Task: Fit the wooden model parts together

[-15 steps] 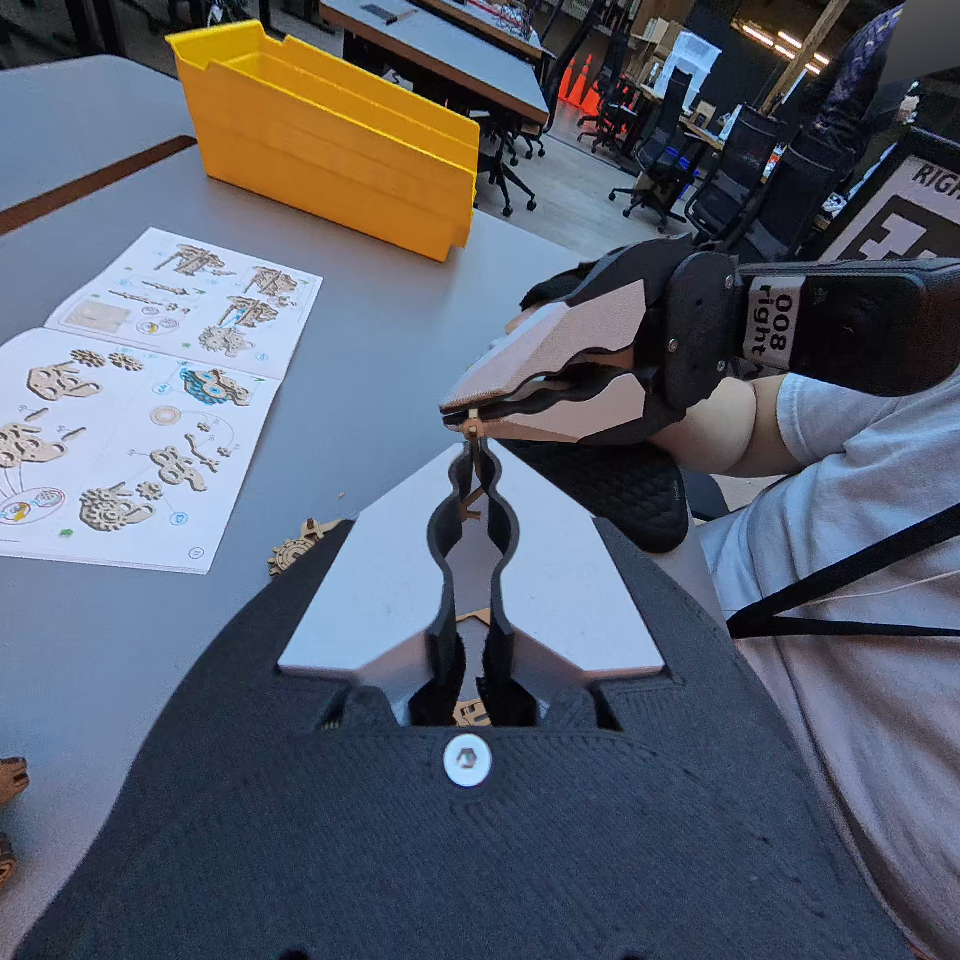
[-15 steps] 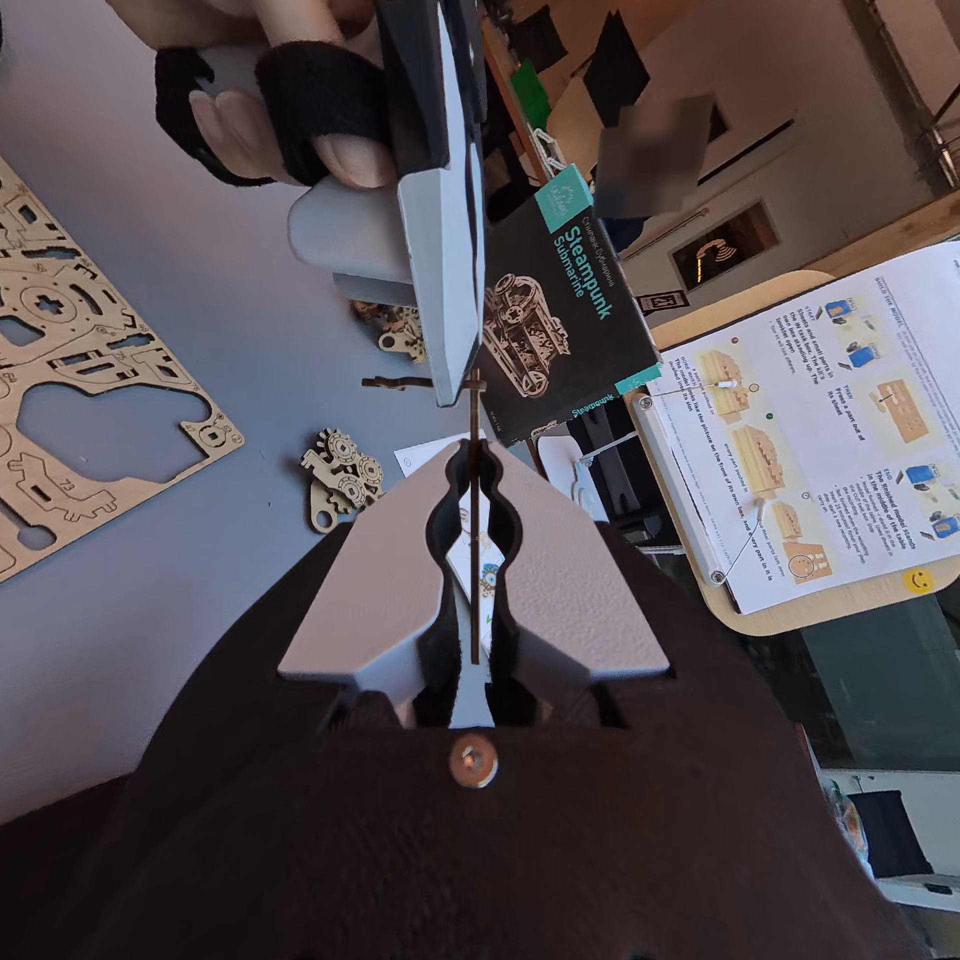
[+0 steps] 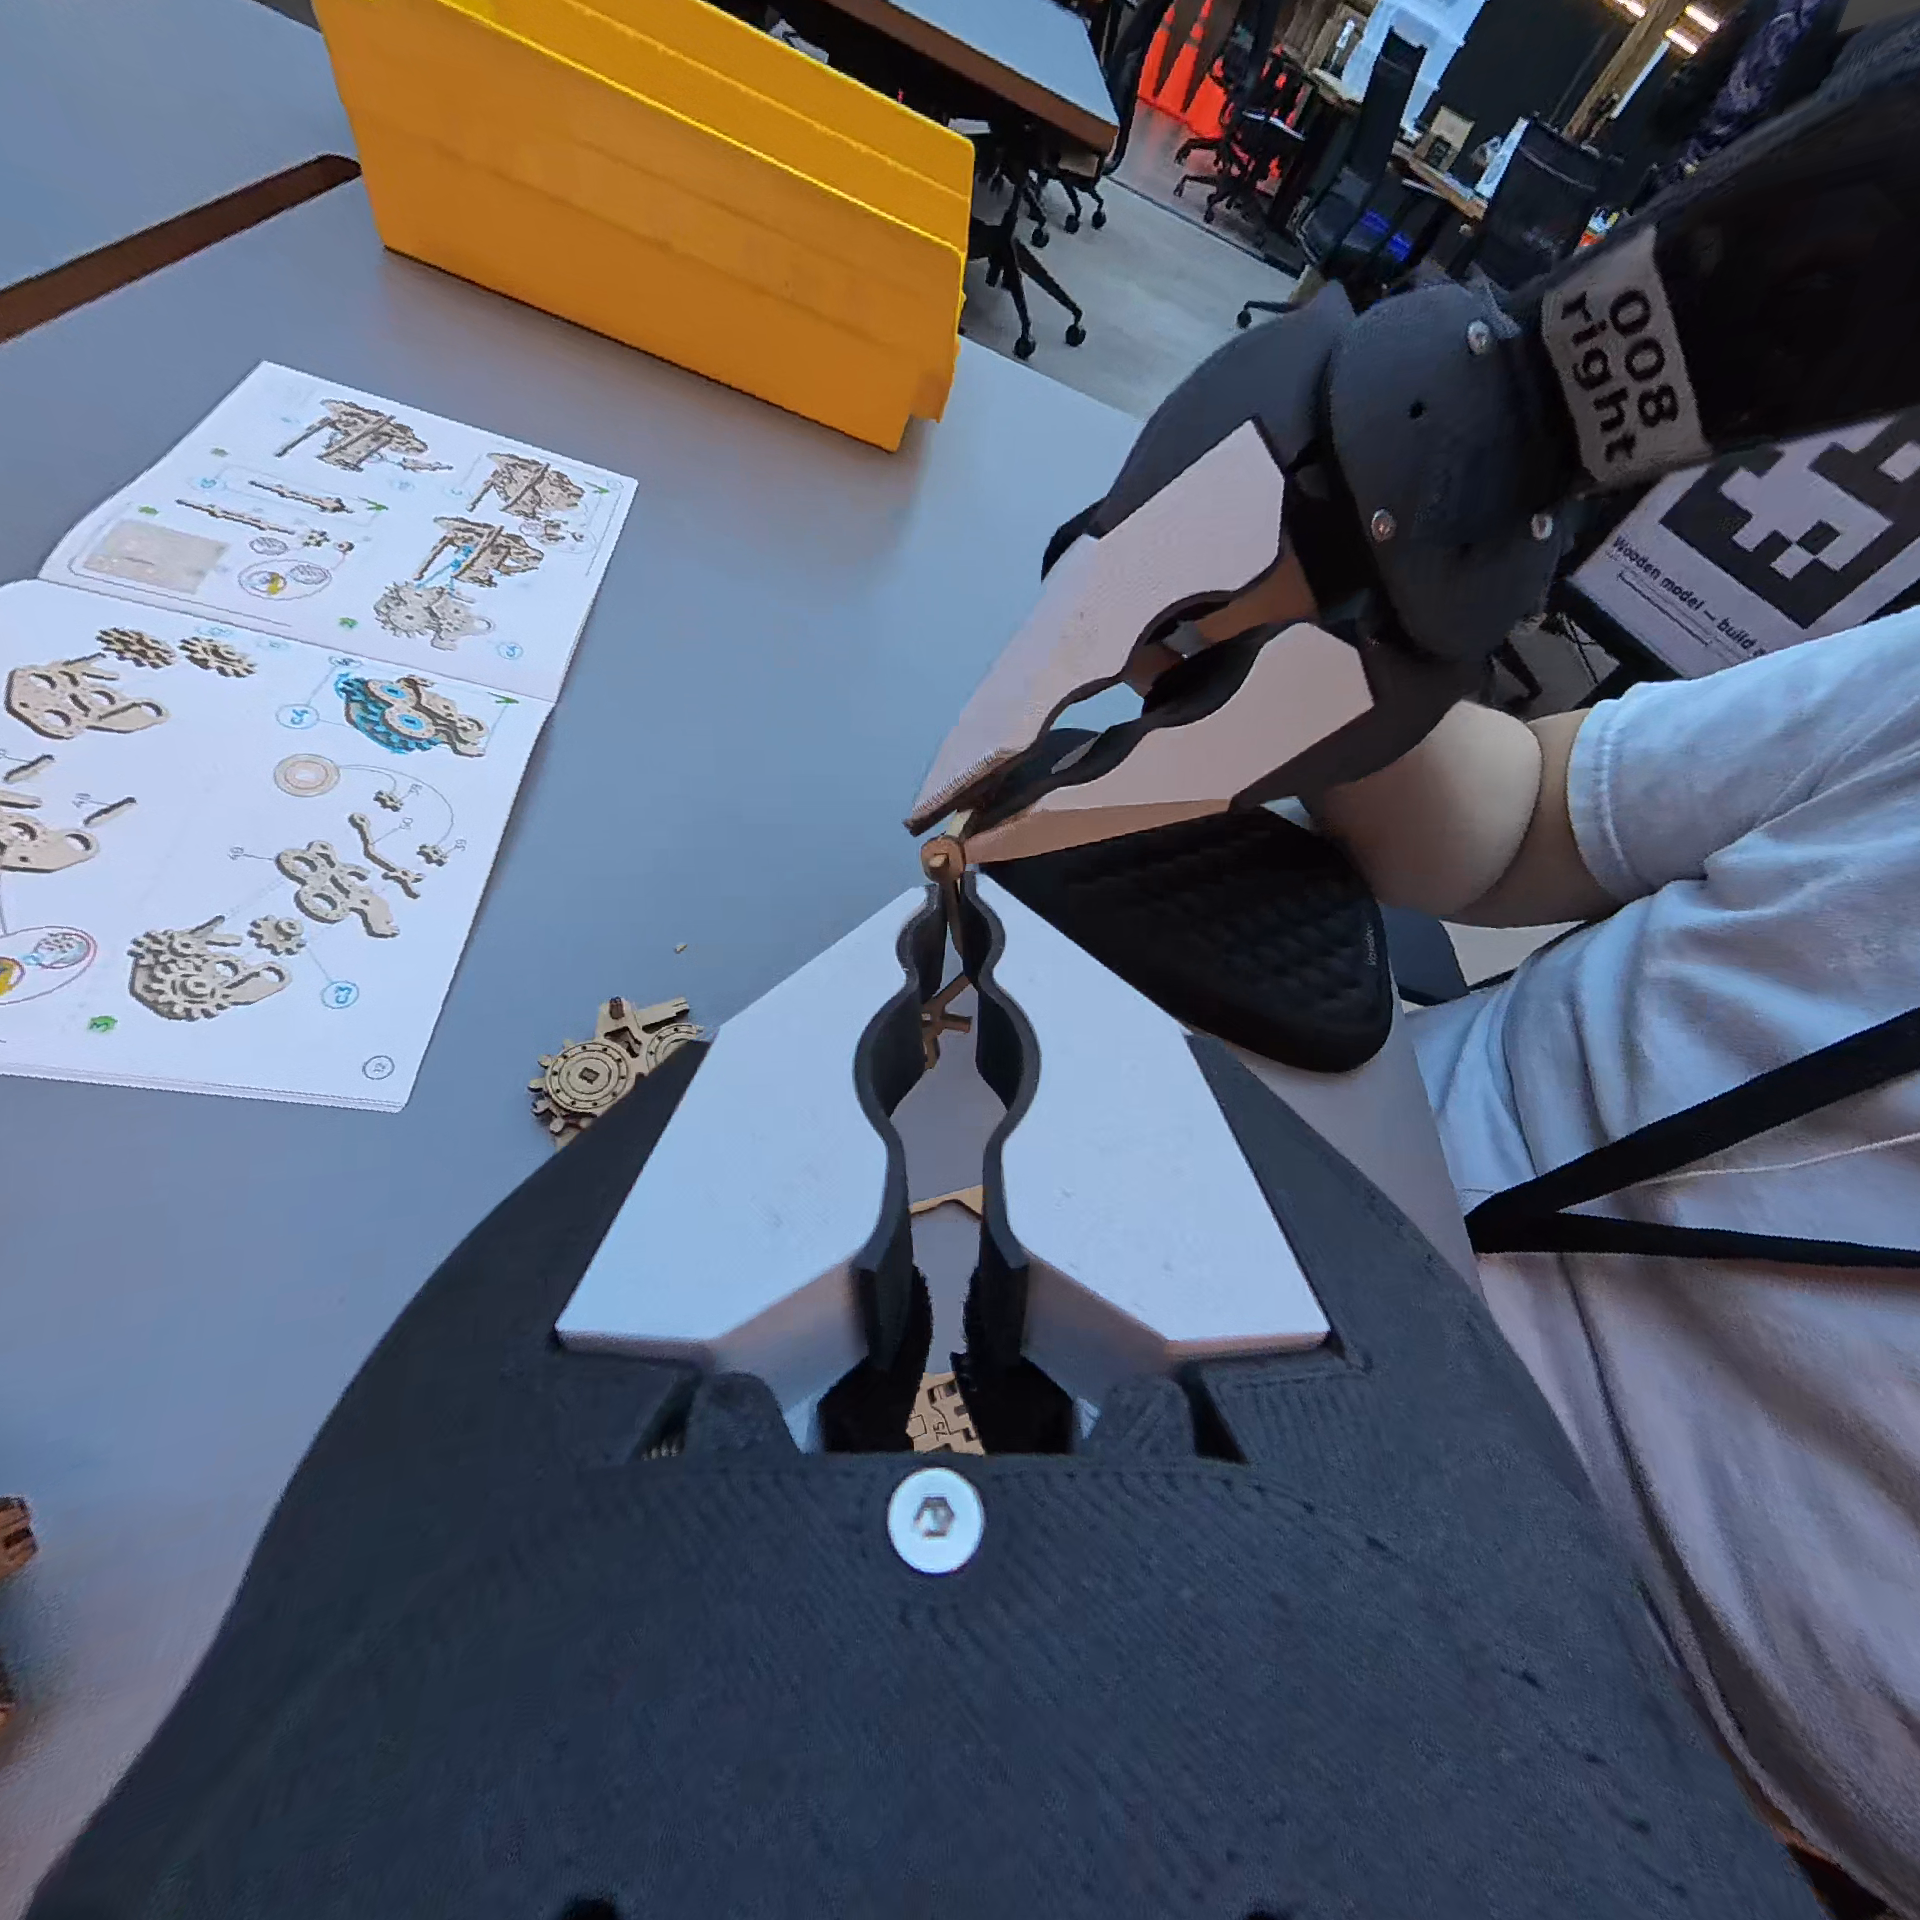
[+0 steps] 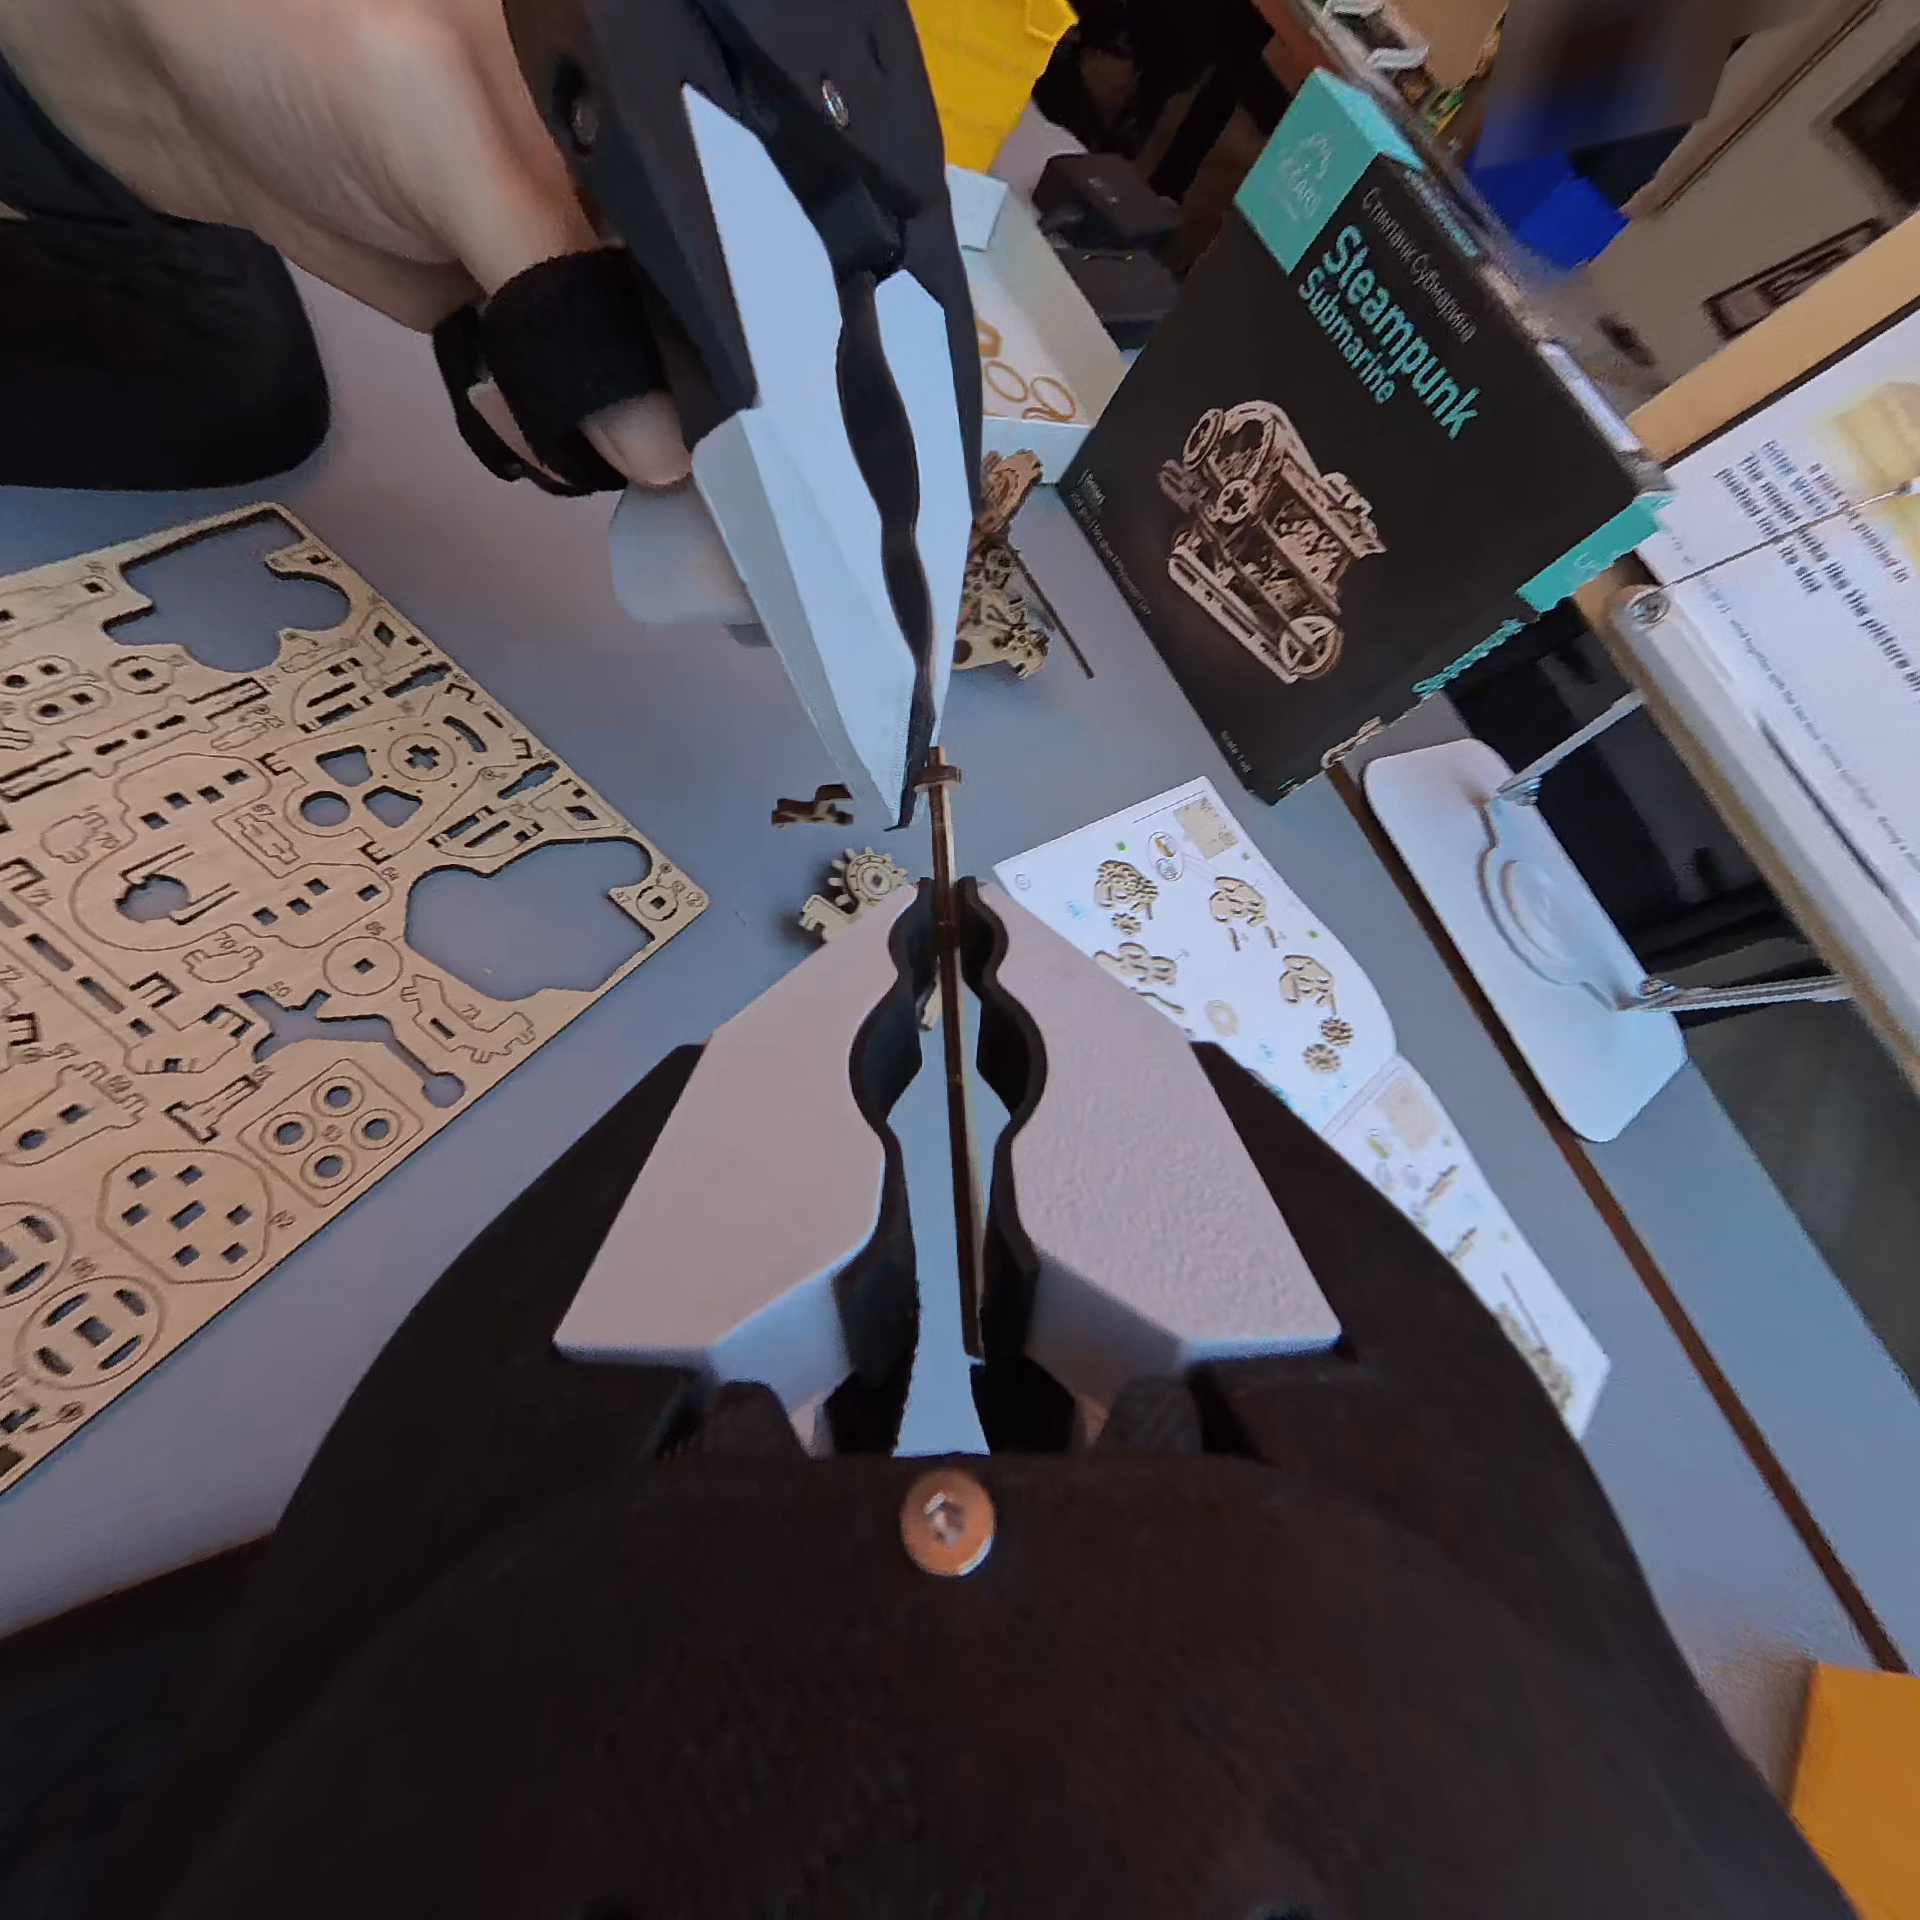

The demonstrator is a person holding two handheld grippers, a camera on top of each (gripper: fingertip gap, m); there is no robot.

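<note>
In the left wrist view my left gripper [image 3: 948, 896] is shut on a small flat wooden part [image 3: 943, 1013] that hangs between its fingers. My right gripper [image 3: 951, 816] comes in from the upper right, and its tips meet the left tips at a small round wooden end [image 3: 942, 857]. In the right wrist view my right gripper [image 4: 940, 894] is shut on a thin wooden strip [image 4: 961, 1143] seen edge-on. The strip's tip carries a small ring [image 4: 940, 777]. The left gripper [image 4: 914, 805] reaches down from above and touches that tip. How the two parts join is hidden.
On the grey table lie an open instruction booklet [image 3: 260, 727], a gear assembly [image 3: 603, 1070], stacked yellow bins [image 3: 665, 208], a laser-cut wooden sheet [image 4: 260, 883], loose small parts [image 4: 857, 894], a partial model [image 4: 1003, 582], a dark product box [image 4: 1340, 468] and an instruction stand [image 4: 1818, 623]. The grippers are tip to tip, or close to it.
Both grippers have turned while their tips stay together. The right gripper's body now angles up more steeply. The left gripper now shows both fingers in the right wrist view.
</note>
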